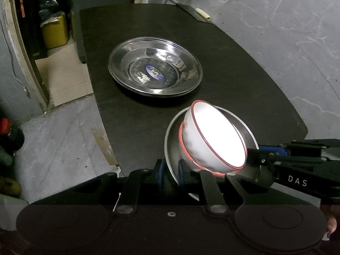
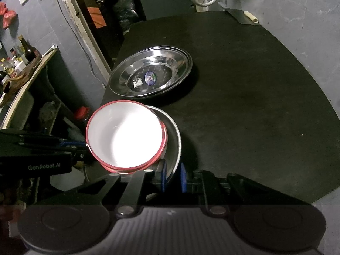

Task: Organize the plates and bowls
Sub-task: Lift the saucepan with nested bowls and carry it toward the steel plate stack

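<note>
- Both grippers are pinching the rim of the same small steel plate [image 1: 170,146]: left gripper [image 1: 171,175] on one side, right gripper [image 2: 173,177] on the opposite edge. Looks like a two-handed carry so it can't tip.
- Stacked red-rimmed white bowls [image 2: 125,136] sit on that plate, right in front of both sets of jaws.
- The big steel plates [image 1: 155,67] lie further ahead on the dark table [image 2: 255,85], probably the drop-off.
</note>
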{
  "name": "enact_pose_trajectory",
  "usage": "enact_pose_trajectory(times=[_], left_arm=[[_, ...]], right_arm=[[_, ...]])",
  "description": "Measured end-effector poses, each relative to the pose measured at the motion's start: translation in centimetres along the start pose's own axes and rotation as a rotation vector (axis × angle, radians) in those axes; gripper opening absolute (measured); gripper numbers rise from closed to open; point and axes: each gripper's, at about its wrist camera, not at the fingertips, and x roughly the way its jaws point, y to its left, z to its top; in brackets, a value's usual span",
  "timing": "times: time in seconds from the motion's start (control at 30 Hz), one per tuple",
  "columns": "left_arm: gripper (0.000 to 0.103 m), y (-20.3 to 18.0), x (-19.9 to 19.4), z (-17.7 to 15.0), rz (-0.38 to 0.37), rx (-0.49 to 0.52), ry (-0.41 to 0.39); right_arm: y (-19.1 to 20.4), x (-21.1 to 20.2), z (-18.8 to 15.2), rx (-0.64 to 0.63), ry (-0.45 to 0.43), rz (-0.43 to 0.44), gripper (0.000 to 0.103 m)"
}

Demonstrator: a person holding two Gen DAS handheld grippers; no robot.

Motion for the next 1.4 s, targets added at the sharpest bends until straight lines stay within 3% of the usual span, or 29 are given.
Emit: enact_pose_trajectory(times=[0.67,1.4], left_arm=[[0.012,0.0,0.0,0.2,0.013,-0.012,0.009],[0.012,-0.3,-0.2,2.9,-0.03,-0.048,-0.041]], right_arm=[[-0.9,-0.3,-0.1,0.036,0.01,0.055,0.018],[-2.4,-1.7,2.3,0.053,-0.081,0.074,0.018]])
